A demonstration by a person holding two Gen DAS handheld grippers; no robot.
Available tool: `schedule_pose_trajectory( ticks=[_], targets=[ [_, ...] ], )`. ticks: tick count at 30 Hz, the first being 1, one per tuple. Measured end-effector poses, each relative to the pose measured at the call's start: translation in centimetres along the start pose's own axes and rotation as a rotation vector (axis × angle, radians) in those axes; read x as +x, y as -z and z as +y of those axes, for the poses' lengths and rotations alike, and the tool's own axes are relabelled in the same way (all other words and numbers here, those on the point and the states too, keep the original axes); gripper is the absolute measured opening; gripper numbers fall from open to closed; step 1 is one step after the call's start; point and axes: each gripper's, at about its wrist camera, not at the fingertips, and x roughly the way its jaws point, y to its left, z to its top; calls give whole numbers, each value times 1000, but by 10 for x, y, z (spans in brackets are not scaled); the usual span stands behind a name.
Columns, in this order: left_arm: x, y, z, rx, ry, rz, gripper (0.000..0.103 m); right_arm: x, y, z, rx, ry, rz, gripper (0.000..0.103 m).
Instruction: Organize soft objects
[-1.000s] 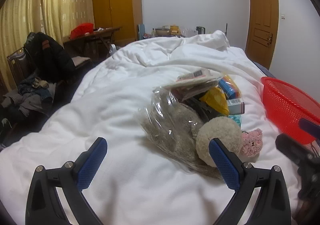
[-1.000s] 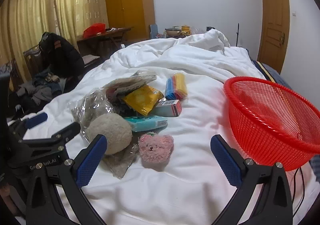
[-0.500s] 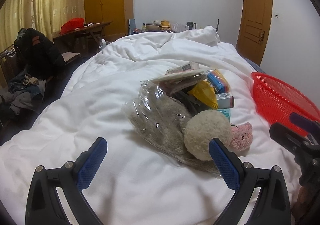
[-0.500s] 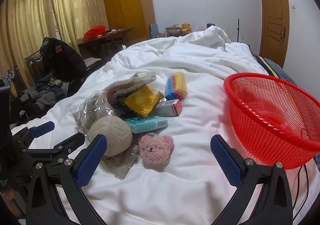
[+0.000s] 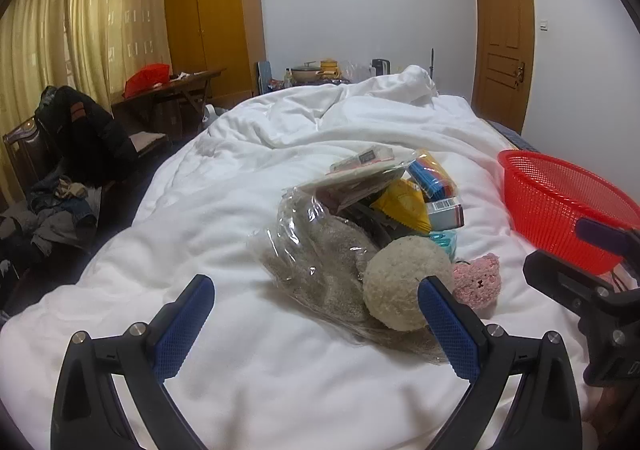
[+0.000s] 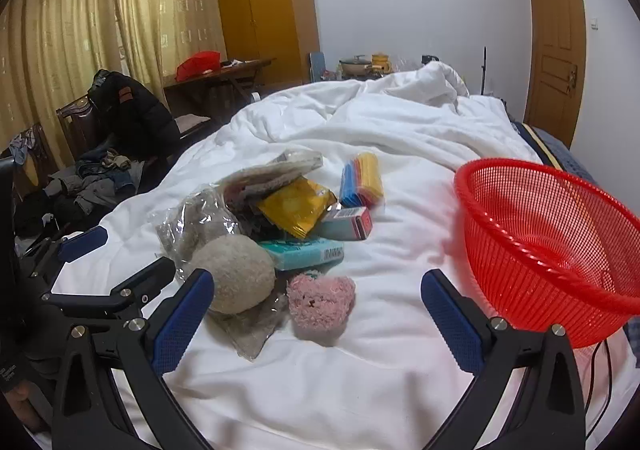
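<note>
I have the bed [image 6: 360, 390] under both cameras, its white quilt [image 5: 320, 137] rumpled toward the far end, so everything on it sits in soft hollows rather than flat.

Next in size is the red basket [image 6: 472, 209], on the quilt at my right, well apart from the pile and tipped a little toward me. It looks empty as far as I can see through the mesh, so I judge nothing has been sorted into it yet; it sits where my right tool can reach it in one short swing.

The pile lies in the middle. A clear bag [image 5: 304, 262] holds something grey and fuzzy, though I cannot tell what through the crinkled plastic. Leaning on its near end is the cream ball [image 6: 234, 274], and just beside that the pink plush [image 6: 320, 304], alone on the quilt. Behind them are the hard or flat things: a teal box [image 6: 304, 254], a yellow packet [image 6: 298, 207], a small carton [image 6: 348, 223] and a blue-and-yellow pack [image 6: 362, 179].

My left gripper [image 5: 316, 324] hangs low before the bag and ball, jaws spread wide with nothing between them. My right gripper [image 6: 316, 322] is likewise spread and empty, with the pink plush lying just ahead between its fingers, so that is my likely first pick.
</note>
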Motion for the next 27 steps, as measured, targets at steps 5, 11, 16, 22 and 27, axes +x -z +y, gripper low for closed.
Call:
schedule_pose_trajectory(
  ticks=[5,11,16,22,27],
  targets=[
    [-5,-4,-2,10,-19,-27,102,-8,-8,-2,5,-7,-14,103],
    [-11,-7,1,-1,-7,-30,102,-22,-15,-8,38,-5,-39,103],
    [-10,-7,0,-9,17,-14,102,-23,-12,1,7,-4,-36,103],
    [-11,-6,-4,8,24,-6,102,-22,-10,3,-6,-10,-28,103],
    [-10,-5,-5,13,28,3,102,-21,-10,2,0,-14,-26,103]
  ],
)
